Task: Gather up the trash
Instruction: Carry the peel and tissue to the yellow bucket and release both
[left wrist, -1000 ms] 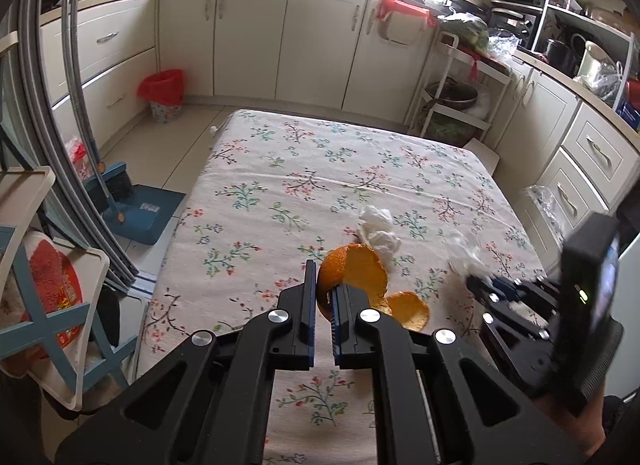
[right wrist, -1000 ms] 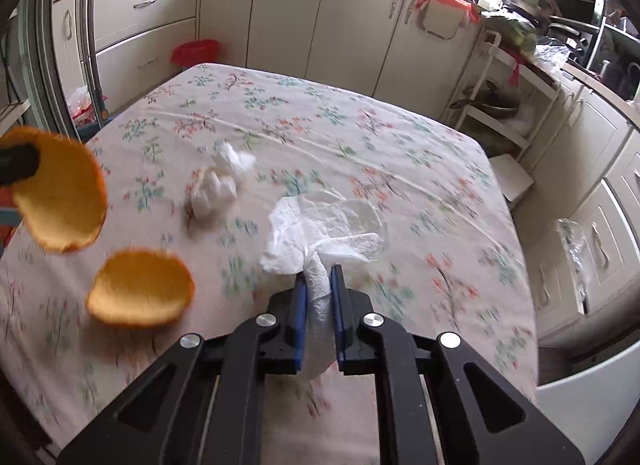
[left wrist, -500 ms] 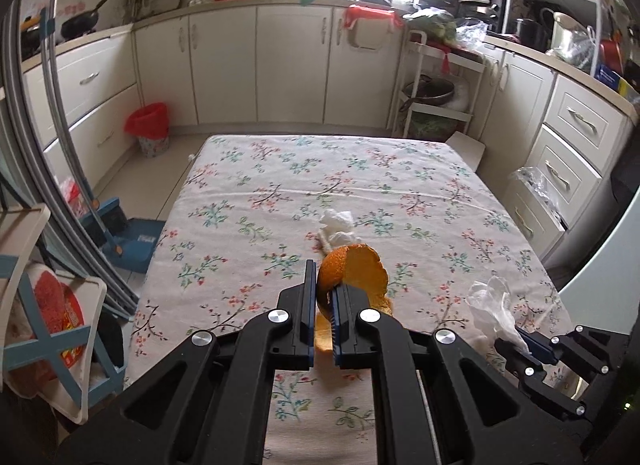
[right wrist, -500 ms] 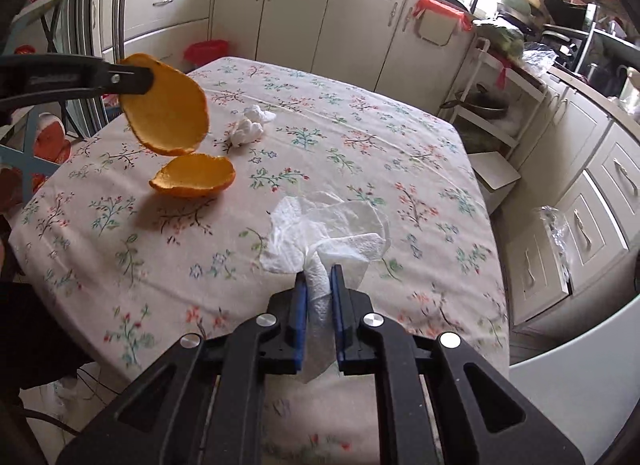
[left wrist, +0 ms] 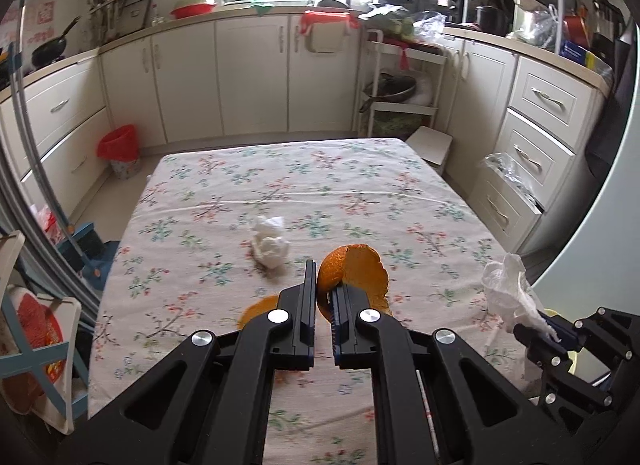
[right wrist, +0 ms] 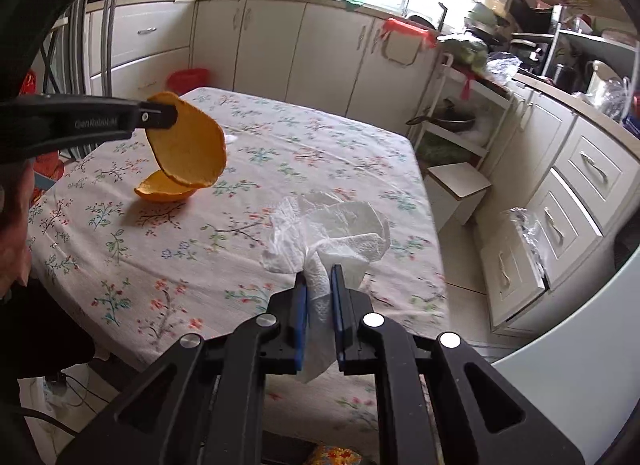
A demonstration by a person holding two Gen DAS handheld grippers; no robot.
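My left gripper (left wrist: 322, 285) is shut on an orange peel (left wrist: 356, 271) and holds it above the floral tablecloth (left wrist: 360, 193). It also shows in the right wrist view (right wrist: 168, 113), with the peel (right wrist: 188, 153) hanging from it. A second peel half (right wrist: 164, 189) lies on the table below, partly hidden behind the fingers in the left wrist view (left wrist: 258, 309). My right gripper (right wrist: 320, 285) is shut on a crumpled white paper towel (right wrist: 332, 233), held over the table's near right edge; it also shows in the left wrist view (left wrist: 506, 293). A crumpled tissue (left wrist: 270, 241) lies mid-table.
A red-lined trash bin (left wrist: 119, 151) stands on the floor beyond the table's far left corner. White cabinets (left wrist: 248, 77) line the back and right. A metal rack (left wrist: 396, 97) and a white box (left wrist: 430, 145) stand at the far right. A dustpan (left wrist: 86, 249) lies left.
Both grippers have pulled back and risen from the table with their loads. More of the kitchen shows now. The peel half and tissue on the table have not moved.
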